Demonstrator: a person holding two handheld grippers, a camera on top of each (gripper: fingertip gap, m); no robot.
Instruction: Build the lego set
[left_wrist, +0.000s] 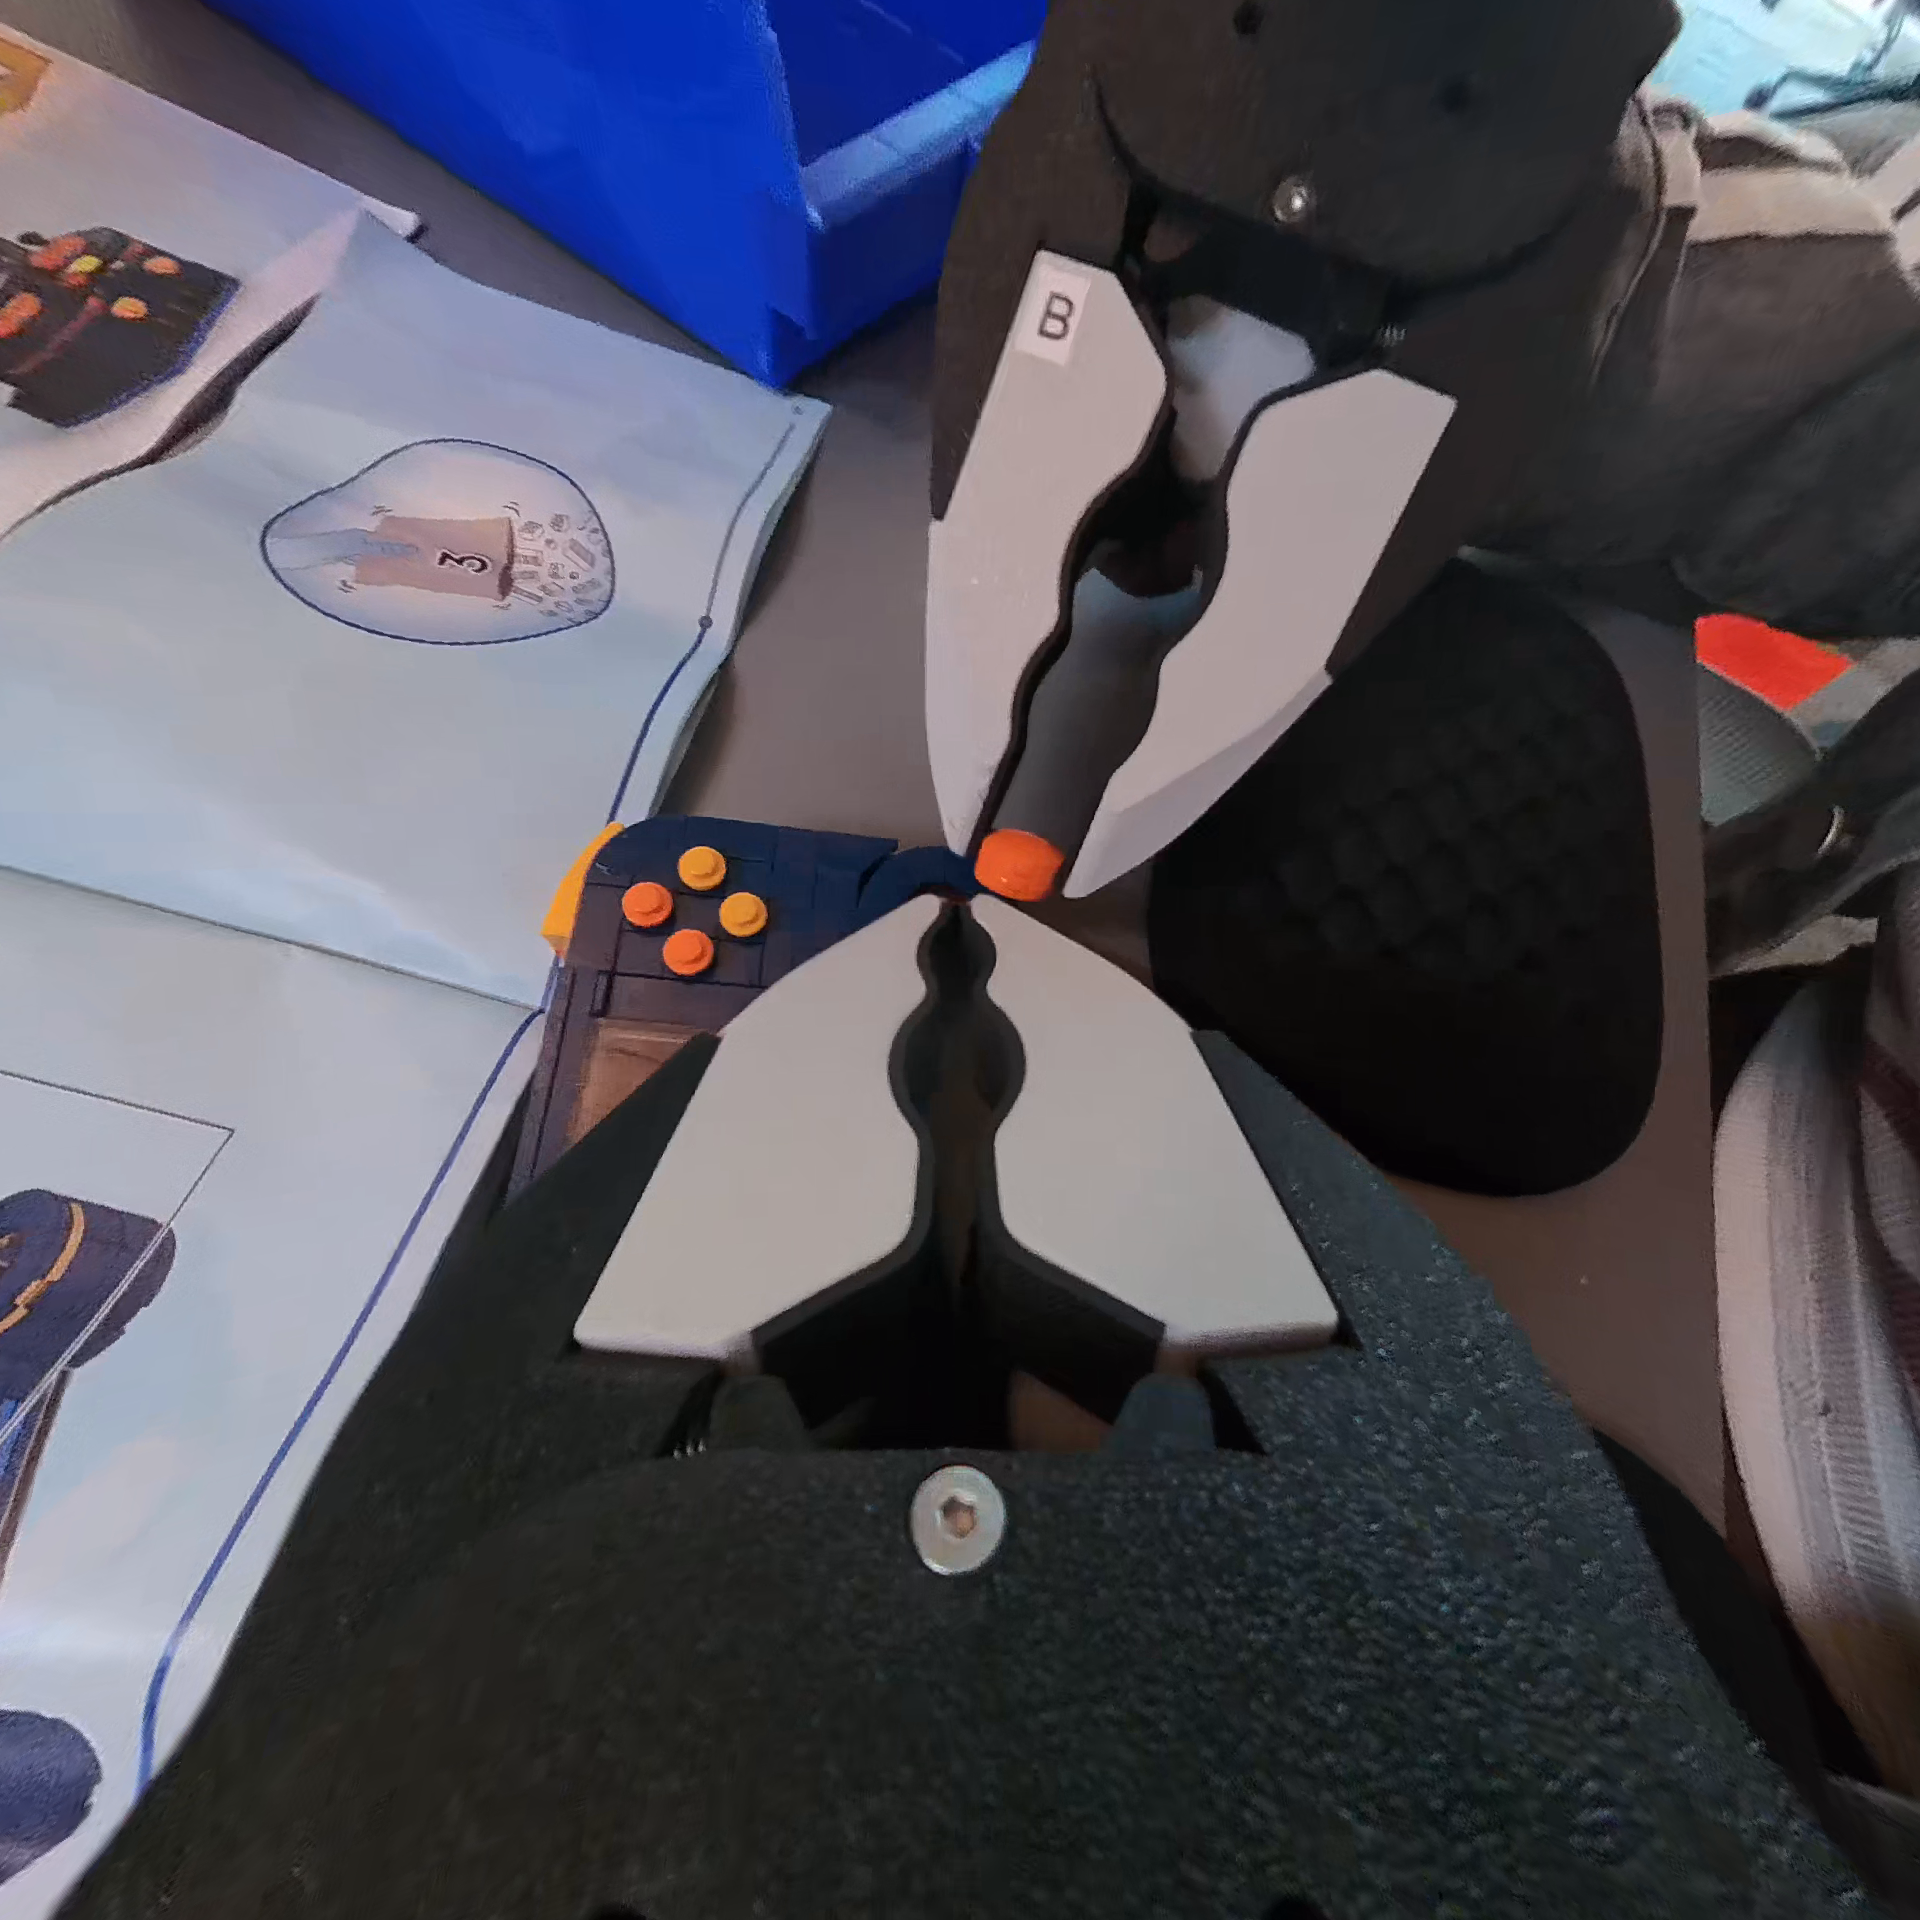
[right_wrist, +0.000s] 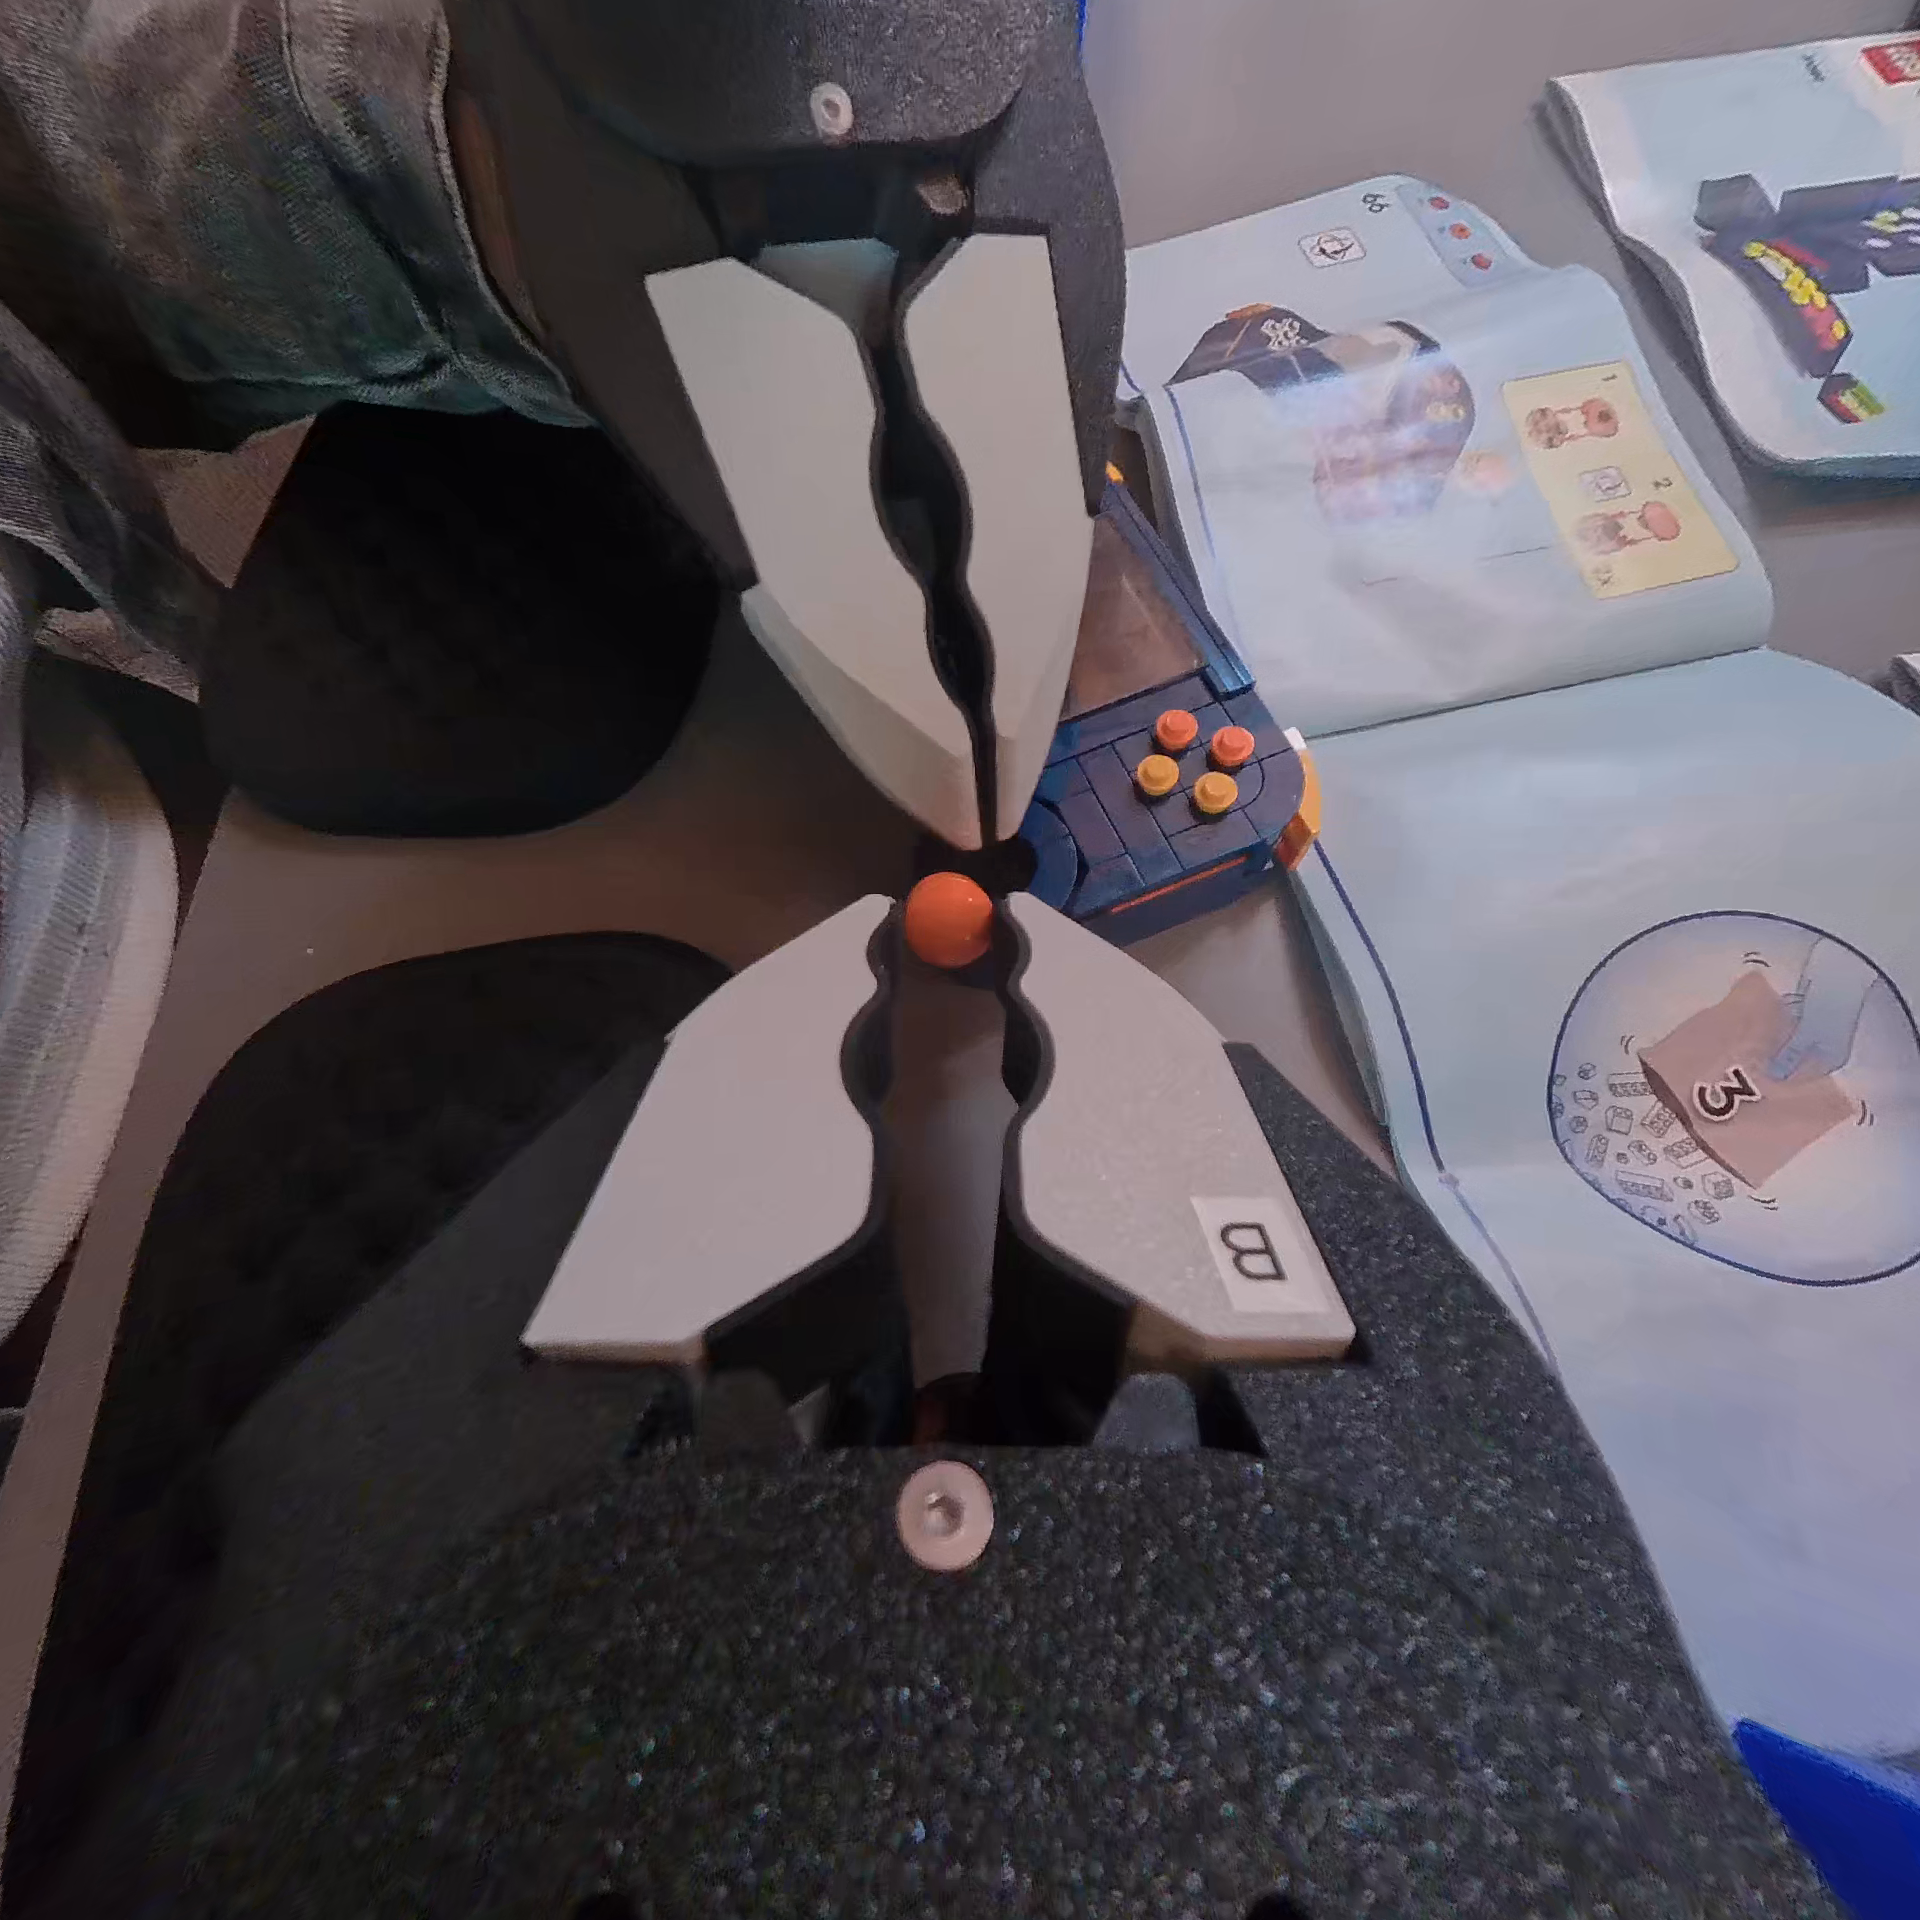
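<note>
A dark blue lego model (left_wrist: 727, 862) with several orange and yellow round studs on top lies on the grey table, partly under my left gripper; it also shows in the right wrist view (right_wrist: 1153, 821). My right gripper (right_wrist: 948, 935) is shut on a small round orange piece (right_wrist: 948, 920), held right at the model's rounded corner. In the left wrist view this piece (left_wrist: 1018, 862) sits between the right gripper's fingertips (left_wrist: 1101, 862). My left gripper (left_wrist: 948, 906) is shut, its tips together just above the model's rounded edge, facing the right gripper tip to tip. I see nothing between its pads.
An open instruction booklet (left_wrist: 312, 644) lies left of the model, and shows in the right wrist view (right_wrist: 1621, 935). A blue bin (left_wrist: 727, 156) stands behind it. Black rounded mesh pads (left_wrist: 1434, 883) lie beside the grippers. A person's clothing (right_wrist: 208, 208) is close by. The tips of both grippers are at nearly the same place.
</note>
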